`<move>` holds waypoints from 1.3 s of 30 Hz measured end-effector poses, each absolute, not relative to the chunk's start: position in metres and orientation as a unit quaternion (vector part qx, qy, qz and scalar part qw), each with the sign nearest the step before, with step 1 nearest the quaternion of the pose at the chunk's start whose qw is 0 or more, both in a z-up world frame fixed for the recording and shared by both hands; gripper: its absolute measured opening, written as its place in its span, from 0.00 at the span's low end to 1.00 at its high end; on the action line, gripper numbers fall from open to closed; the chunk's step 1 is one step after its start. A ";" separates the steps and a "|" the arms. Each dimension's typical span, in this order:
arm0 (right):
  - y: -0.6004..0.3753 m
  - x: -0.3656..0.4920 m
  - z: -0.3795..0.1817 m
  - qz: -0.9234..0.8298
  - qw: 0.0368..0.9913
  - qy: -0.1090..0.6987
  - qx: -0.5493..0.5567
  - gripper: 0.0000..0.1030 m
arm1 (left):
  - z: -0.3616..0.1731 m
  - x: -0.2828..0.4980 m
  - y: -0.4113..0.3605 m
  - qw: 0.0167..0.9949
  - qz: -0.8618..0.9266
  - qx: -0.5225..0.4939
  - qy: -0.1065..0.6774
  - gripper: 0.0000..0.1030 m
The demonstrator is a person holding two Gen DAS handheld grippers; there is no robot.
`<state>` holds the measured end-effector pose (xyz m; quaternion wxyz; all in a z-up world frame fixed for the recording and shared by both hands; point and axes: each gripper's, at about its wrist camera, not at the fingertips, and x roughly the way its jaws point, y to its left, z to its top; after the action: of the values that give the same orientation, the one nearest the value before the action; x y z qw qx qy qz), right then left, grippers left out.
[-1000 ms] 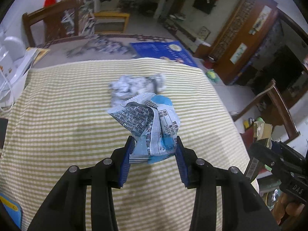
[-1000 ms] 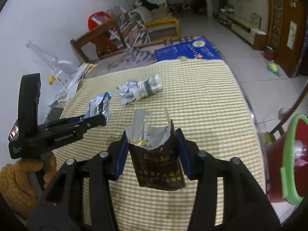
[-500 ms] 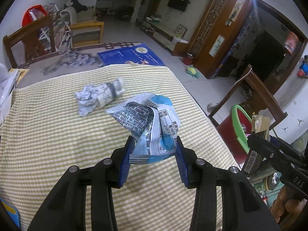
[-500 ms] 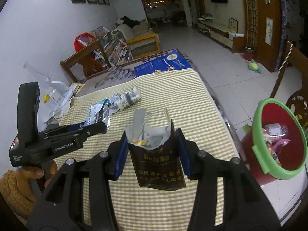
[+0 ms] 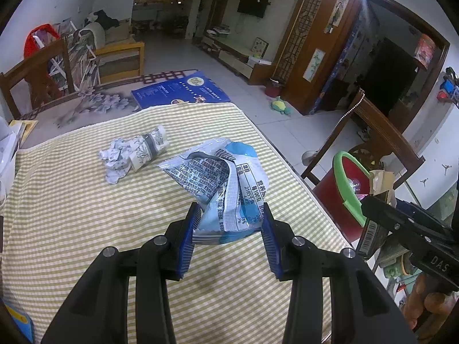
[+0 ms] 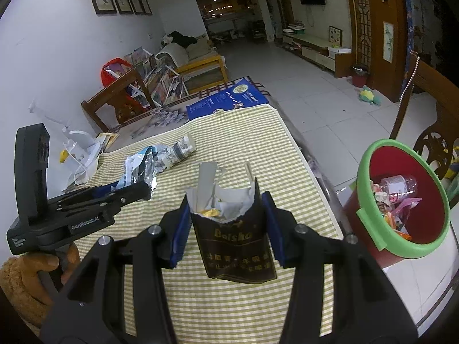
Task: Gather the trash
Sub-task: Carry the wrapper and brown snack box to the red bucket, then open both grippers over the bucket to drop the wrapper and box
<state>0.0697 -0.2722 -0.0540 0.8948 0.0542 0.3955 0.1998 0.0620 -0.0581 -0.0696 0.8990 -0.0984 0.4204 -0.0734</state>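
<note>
Here the left gripper is clamped on a crumpled blue-and-white snack wrapper, and the right gripper pinches a torn dark cigarette pack. Beyond both sets of jaws a crumpled paper wad lies on the striped tablecloth. Right of the right jaws, off the table edge, stands the red bin with a green rim, holding litter.

A yellow-and-white checked tablecloth is covering the table. At 12 o'clock a light-blue-and-white printed wrapper is showing; at 10 o'clock, crumpled white-and-grey paper. A dark-brown, gold-lettered packet is showing centrally; at 3 o'clock, a red bin is wearing a green rim.
</note>
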 end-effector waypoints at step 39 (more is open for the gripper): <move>-0.503 0.109 -0.079 0.045 0.905 0.404 0.127 0.46 | -0.071 0.138 -0.277 0.857 -0.245 -0.080 0.445 0.38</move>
<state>0.1092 -0.5030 -0.0786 0.9048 0.1275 0.4038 0.0445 0.1383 -0.2767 -0.0710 0.8575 -0.0802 0.4452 -0.2451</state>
